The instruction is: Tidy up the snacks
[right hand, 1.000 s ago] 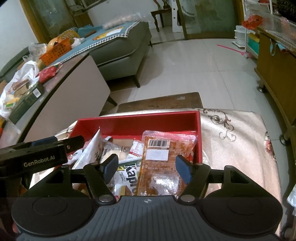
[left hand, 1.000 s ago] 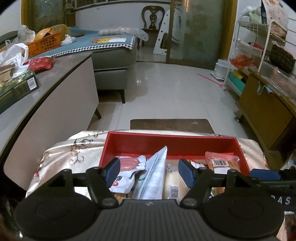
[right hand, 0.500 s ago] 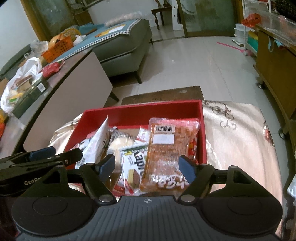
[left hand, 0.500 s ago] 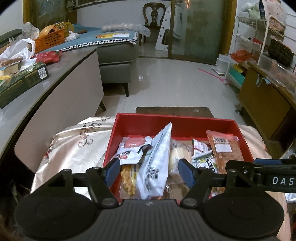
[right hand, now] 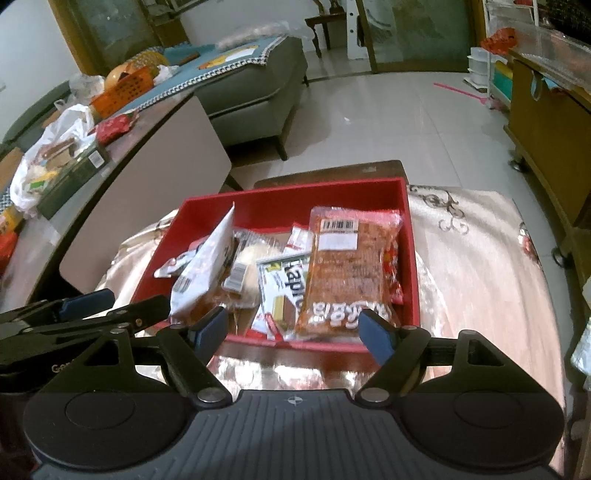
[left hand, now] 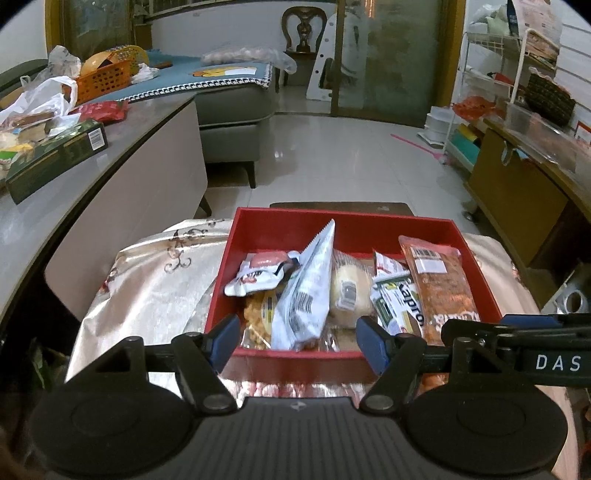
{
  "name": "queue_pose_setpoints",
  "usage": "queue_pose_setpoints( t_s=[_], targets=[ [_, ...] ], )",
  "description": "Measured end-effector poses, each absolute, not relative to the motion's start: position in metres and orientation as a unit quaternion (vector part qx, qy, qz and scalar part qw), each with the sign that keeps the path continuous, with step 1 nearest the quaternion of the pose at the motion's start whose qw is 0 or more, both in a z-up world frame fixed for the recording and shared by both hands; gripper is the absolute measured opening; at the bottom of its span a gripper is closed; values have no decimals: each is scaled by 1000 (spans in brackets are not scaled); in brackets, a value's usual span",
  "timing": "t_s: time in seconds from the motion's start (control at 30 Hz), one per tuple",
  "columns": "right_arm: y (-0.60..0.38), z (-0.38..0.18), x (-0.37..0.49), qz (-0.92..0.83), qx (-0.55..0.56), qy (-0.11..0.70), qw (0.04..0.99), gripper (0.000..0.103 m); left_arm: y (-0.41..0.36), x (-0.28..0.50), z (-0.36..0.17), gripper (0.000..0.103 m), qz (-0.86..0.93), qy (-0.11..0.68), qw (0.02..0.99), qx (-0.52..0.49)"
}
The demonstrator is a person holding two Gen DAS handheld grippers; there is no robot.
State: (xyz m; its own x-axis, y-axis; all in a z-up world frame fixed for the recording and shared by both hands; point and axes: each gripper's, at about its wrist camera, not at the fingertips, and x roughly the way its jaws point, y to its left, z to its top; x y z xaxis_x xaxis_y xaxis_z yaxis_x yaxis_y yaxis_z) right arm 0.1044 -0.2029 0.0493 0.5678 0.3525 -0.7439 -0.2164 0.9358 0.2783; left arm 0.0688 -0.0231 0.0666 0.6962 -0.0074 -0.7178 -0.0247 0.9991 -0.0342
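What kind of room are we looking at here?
Most likely a home living room: a grey upholstered sofa, a carved wooden chair by the glass door, and a shiny tiled floor.

Dim indoor light, floor glare, strong fisheye bending, slight motion blur.

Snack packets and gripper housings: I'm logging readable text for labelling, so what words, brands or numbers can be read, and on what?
"Kapro", cut off: green-and-white packet in the red tray.
"DAS": right gripper's arm, seen from the left wrist view.
"Gen", cut off: left gripper's arm, seen from the right wrist view.
White lettering, non-Latin, unreadable to me: orange packet.
Barcodes and labels on the packets: too small to read.
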Motion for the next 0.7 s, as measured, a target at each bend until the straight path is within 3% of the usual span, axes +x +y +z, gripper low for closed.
queue_pose_setpoints(
  t_s=[0.7],
  targets=[
    [-207,50,37,163,74,448,876,86,-35,2,66,63,-6,394,919,-5]
  ],
)
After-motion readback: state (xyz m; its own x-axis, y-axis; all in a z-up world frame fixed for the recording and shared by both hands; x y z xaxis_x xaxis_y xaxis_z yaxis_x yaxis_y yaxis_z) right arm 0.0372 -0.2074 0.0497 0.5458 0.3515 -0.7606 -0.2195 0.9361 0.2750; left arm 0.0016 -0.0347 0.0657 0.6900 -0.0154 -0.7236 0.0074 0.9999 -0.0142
